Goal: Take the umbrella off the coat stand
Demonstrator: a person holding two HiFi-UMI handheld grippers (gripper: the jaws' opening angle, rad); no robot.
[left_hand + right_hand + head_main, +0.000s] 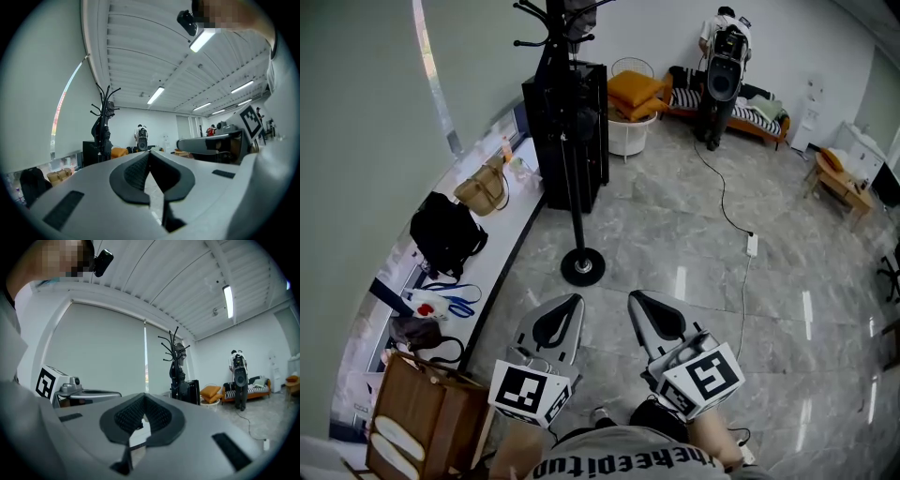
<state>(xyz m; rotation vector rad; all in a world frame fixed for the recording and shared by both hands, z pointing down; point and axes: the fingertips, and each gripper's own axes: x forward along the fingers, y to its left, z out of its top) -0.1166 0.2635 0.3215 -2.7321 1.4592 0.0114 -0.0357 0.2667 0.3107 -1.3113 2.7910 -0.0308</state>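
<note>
A black coat stand (574, 192) rises from a round base (582, 266) on the grey floor, just ahead of both grippers. A dark folded umbrella (555, 58) hangs high against its pole; it shows as a dark bundle (100, 132) in the left gripper view and again as a bundle (176, 372) in the right gripper view. My left gripper (573, 302) and right gripper (636, 298) point level toward the stand, side by side and short of the base. Both are shut with nothing between the pads (136, 171) (127, 416).
A black cabinet (568, 131) stands right behind the stand. The window ledge at left holds a tan handbag (483, 190), a black backpack (445, 232) and scissors. A brown paper bag (420, 412) sits near left. A cable with a power strip (751, 245) crosses the floor. A person (724, 56) stands far back.
</note>
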